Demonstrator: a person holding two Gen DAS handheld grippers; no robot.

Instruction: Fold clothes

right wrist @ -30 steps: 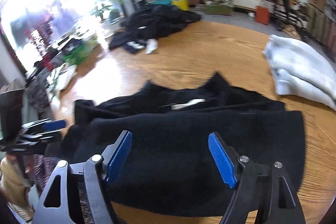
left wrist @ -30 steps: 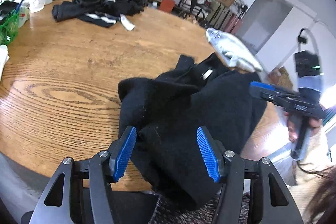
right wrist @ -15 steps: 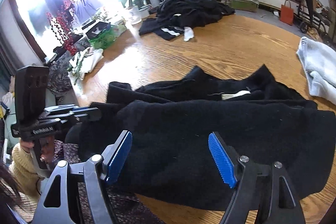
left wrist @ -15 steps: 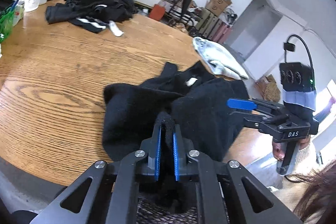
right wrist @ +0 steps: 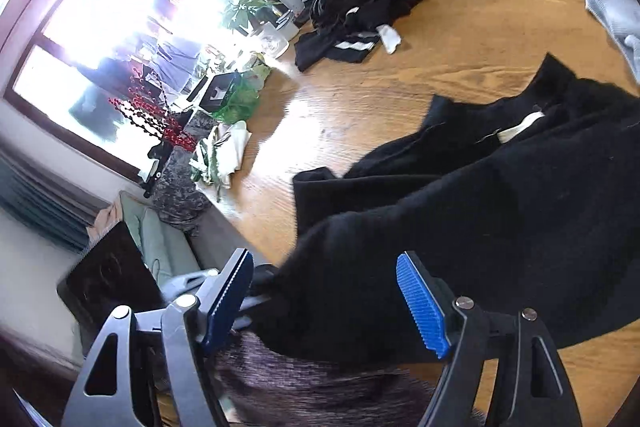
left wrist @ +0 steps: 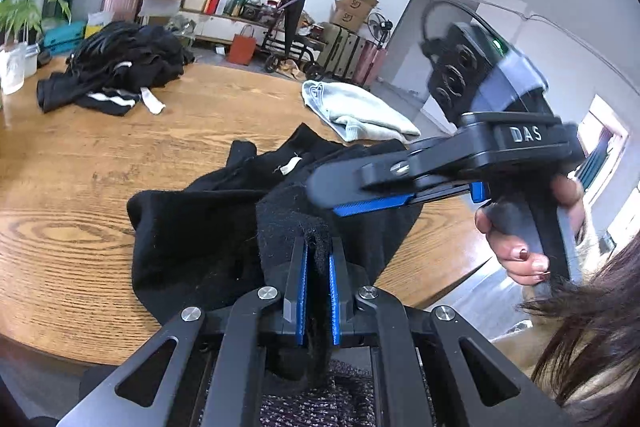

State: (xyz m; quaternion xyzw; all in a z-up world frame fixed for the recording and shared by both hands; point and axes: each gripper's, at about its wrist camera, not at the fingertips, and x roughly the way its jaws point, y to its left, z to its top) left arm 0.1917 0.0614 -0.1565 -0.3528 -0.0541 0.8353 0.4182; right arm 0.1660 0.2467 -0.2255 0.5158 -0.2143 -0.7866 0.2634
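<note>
A cluttered room with boxes, bags and a bright window surrounds a round wooden table. The black garment lies crumpled at the lower centre of the left wrist view, draped over the near table edge. The left gripper has its blue pads pressed together on a fold of that fabric. The right gripper stands wide open in its own view, its pads spread to either side of the garment's edge; whether they touch the cloth is hard to say through the blur. A hand holds its handle at the right of the left view. A pile of dark clothes sits upper left, and a folded pale grey garment lies upper centre.
</note>
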